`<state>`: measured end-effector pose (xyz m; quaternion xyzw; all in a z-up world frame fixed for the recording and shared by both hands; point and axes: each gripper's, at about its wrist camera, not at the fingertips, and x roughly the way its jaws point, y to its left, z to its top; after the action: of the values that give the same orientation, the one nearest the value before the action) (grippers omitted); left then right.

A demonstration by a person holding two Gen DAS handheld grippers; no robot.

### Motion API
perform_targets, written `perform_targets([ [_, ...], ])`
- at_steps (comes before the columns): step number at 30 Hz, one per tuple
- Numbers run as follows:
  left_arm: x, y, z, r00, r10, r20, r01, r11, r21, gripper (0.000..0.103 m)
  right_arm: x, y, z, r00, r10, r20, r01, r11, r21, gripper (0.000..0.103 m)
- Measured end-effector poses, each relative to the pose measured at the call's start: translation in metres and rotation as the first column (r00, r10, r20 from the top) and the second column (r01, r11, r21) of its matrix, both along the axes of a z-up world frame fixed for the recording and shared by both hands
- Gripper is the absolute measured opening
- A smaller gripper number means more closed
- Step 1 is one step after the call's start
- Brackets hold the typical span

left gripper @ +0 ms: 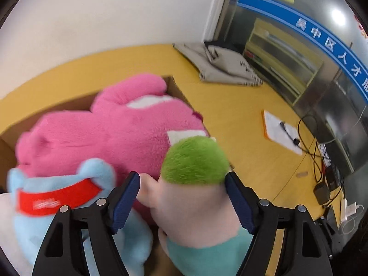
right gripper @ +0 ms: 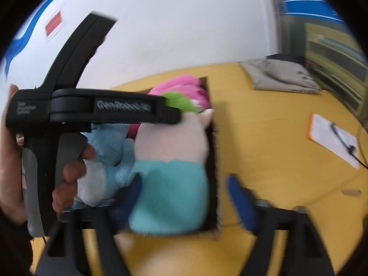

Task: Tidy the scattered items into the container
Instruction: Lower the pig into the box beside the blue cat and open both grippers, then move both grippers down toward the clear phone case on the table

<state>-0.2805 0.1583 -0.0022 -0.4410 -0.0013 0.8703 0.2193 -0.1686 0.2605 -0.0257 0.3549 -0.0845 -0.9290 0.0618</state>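
From the left wrist, the left gripper (left gripper: pixel 182 197) has its two blue pads spread wide. The green-haired doll (left gripper: pixel 195 184) sits right between them, with its green head at the tips. The right pad seems to just touch the head, and the left pad stands a little off, so nothing is squeezed. The doll lies long-ways along the fingers, head far and teal body near. It rests in the cardboard box (left gripper: pixel 177 87), leaning on the big pink plush (left gripper: pixel 110 126). The blue plush (left gripper: pixel 69 195) lies just to the left, partly under the left finger.

From the right wrist, the right gripper (right gripper: pixel 184 197) is let go too, jaws wide. Its left pad lies against the doll's teal body, near the box's front edge. Its right pad hangs outside the box, over the yellow table (right gripper: pixel 264 138). So the doll is ahead and to the left of these jaws. A hand (right gripper: pixel 71 172) holds the left gripper above the box.

I think the left hand is nearer the doll. All three toys look to be in the box already, so both grippers could just lift straight away.
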Motion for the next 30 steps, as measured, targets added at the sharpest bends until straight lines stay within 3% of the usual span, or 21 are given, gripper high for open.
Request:
perform_targets([
  [4,0.049,-0.027,0.038,0.998,-0.018,-0.063,0.023,0.996,0.082,0.084,0.035,0.005,0.02,0.998,-0.05,-0.036,0.049,0.999,-0.023,0.083],
  [7,0.096,-0.054,0.059,0.987,0.009,-0.16,-0.001,0.999,0.05,0.091,0.048,0.001,0.022,0.999,-0.031,-0.017,0.031,1.0,0.003,0.083],
  [9,0.133,-0.077,0.071,0.97,0.048,-0.24,-0.047,0.999,0.011,0.103,0.056,-0.008,0.02,1.0,-0.015,-0.018,0.016,0.999,0.045,0.083],
  [11,0.168,-0.104,0.079,0.947,0.107,-0.304,-0.113,0.994,0.0,0.103,0.065,-0.017,0.017,1.0,0.004,-0.019,-0.003,0.998,0.065,0.083],
  [16,0.225,-0.153,0.076,0.922,0.23,-0.311,-0.235,0.972,0.023,0.103,0.079,-0.042,0.021,0.998,0.053,-0.027,-0.052,0.996,0.069,0.083],
  [21,0.261,-0.18,0.057,0.898,0.336,-0.285,-0.331,0.941,0.067,0.103,0.096,-0.064,0.039,0.992,0.079,-0.093,-0.068,0.99,0.123,0.083],
  [25,0.274,-0.187,0.045,0.899,0.349,-0.266,-0.347,0.936,0.054,0.103,0.106,-0.075,0.048,0.989,0.094,-0.112,-0.077,0.986,0.146,0.083],
  [30,0.282,-0.187,0.038,0.915,0.315,-0.254,-0.313,0.949,0.048,0.103,0.112,-0.078,0.051,0.991,0.07,-0.114,-0.052,0.988,0.147,0.083],
])
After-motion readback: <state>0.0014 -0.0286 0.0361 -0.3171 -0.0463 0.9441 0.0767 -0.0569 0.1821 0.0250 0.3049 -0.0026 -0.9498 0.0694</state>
